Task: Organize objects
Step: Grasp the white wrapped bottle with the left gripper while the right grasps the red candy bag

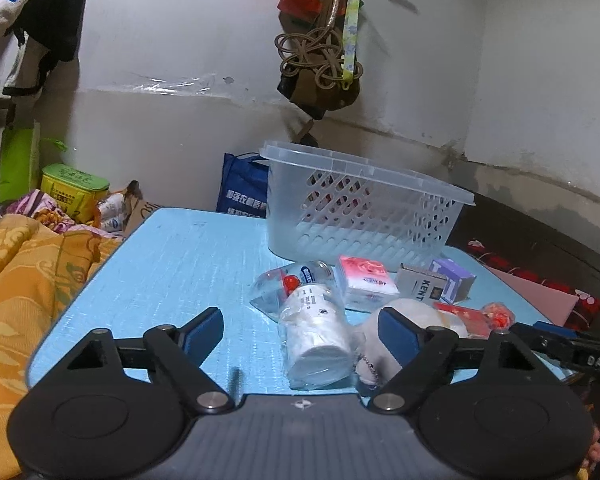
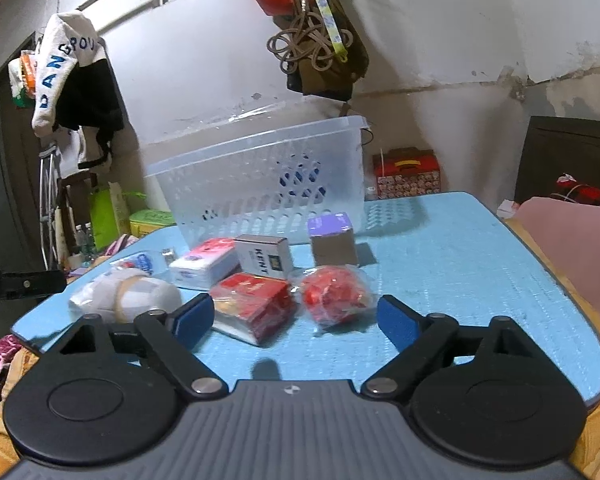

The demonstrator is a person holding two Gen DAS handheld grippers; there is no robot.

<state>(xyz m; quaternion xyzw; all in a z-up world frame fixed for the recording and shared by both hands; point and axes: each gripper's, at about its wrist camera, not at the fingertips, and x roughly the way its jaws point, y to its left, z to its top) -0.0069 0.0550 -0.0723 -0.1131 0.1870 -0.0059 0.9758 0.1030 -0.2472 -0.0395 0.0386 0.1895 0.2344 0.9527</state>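
Observation:
A clear plastic basket (image 1: 364,212) (image 2: 260,184) stands at the back of the blue table (image 1: 172,264) (image 2: 460,264). In front of it lie a wrapped white roll (image 1: 316,336), a tissue pack (image 1: 366,286) (image 2: 204,266), a KENT box (image 1: 420,284) (image 2: 266,256), a purple box (image 1: 454,278) (image 2: 332,238), a red packet (image 2: 256,306) and a red wrapped ball (image 2: 336,296). My left gripper (image 1: 300,334) is open, low over the near edge, with the roll between its fingers. My right gripper (image 2: 296,318) is open, just short of the red packet and ball.
An orange patterned blanket (image 1: 28,280) lies left of the table. A blue bag (image 1: 244,184) stands behind the basket. Bags and cords (image 1: 320,52) hang on the wall above. A pink sheet (image 2: 572,248) lies to the table's right. The right gripper's body (image 1: 572,352) shows at the left view's edge.

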